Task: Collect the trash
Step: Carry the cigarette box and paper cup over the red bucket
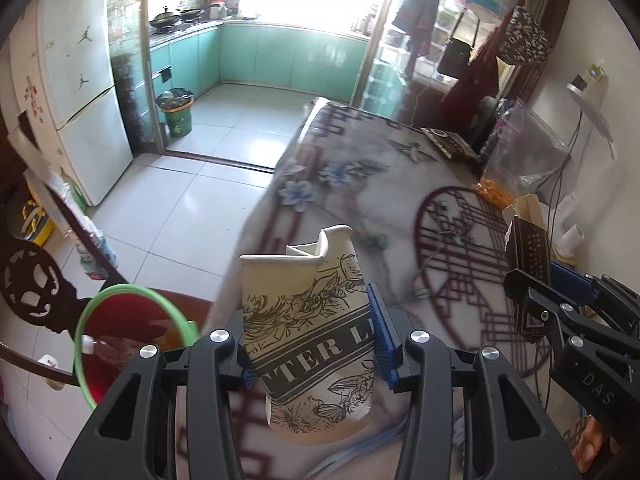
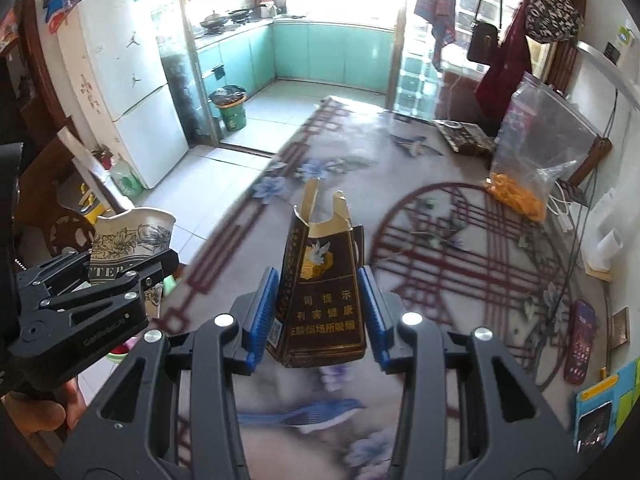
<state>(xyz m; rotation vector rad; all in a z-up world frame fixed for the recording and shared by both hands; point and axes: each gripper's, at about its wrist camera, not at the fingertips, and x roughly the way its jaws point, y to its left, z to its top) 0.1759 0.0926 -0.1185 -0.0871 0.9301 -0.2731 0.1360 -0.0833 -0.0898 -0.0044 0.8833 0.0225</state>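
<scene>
My left gripper [image 1: 312, 344] is shut on a crushed paper cup [image 1: 308, 320] printed with dark flowers and lettering, held upright above the bed's edge. My right gripper [image 2: 318, 316] is shut on a torn dark brown cigarette pack [image 2: 320, 292] with its lid ripped open. Each gripper shows in the other's view: the right gripper [image 1: 532, 300] with the pack [image 1: 528, 256] at far right, the left gripper [image 2: 120, 276] with the cup [image 2: 132, 236] at far left. A red bin with a green rim [image 1: 136, 340] stands low on the left, beside the bed.
A bed with a flowered blanket [image 2: 440, 216] fills the right half. On it lie a clear bag with orange snacks [image 2: 524, 168], a phone [image 2: 580, 340] and a dark box [image 2: 464, 136]. A white fridge [image 1: 76, 80] and dark wooden chair [image 1: 36, 280] stand left; a green bin [image 1: 178, 112] sits in the kitchen doorway.
</scene>
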